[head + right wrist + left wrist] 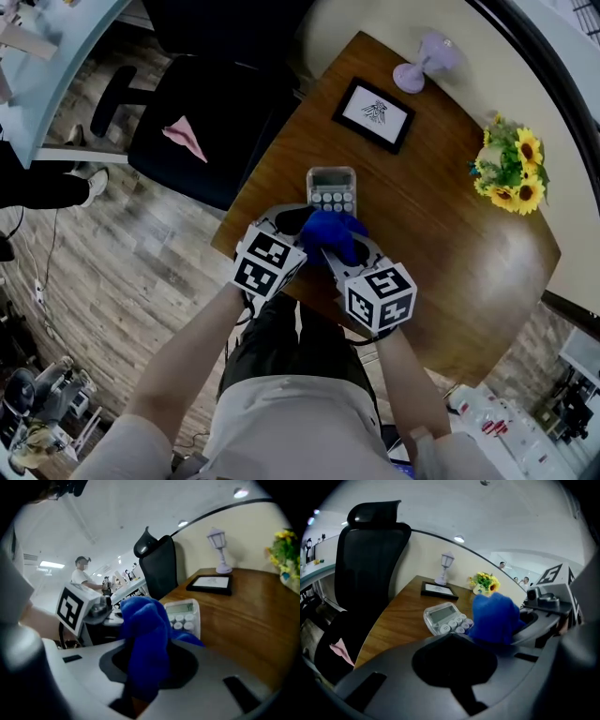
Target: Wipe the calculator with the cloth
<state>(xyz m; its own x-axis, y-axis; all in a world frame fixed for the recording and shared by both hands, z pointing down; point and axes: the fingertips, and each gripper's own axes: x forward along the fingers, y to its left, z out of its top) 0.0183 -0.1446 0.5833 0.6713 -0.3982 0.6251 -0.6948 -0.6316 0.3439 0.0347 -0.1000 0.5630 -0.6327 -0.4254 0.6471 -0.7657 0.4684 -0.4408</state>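
Right gripper: your right gripper [149,665] has its jaws clamped on the blue cloth [143,634], which bunches up out of them in a thick fold.
Left gripper: your left gripper [450,638] has its jaws closed together with nothing between them, and its tip sits just beside the cloth.
Cloth: from the head view, the cloth [333,232] sits between the two gripper tips at the near, keypad end of the calculator. You cannot tell whether it presses on the keys.
Calculator: the pale calculator [331,188] lies flat on the wooden table [450,272], display away from you and round keys toward you. From the left gripper view, the cloth [494,618] covers the right-hand edge of the calculator [443,618].
Hands: you hold the grippers close together over the table's near edge, the left gripper [292,221] and the right gripper [352,247] angled inward toward the cloth.
Beyond the calculator: a black picture frame [373,114] lies flat, with a small lilac lamp [422,64] past it.
Right side of table: a bunch of sunflowers [511,171] stands near the edge.
Left of table: a black office chair [202,112] has a pink rag [186,137] on its seat.
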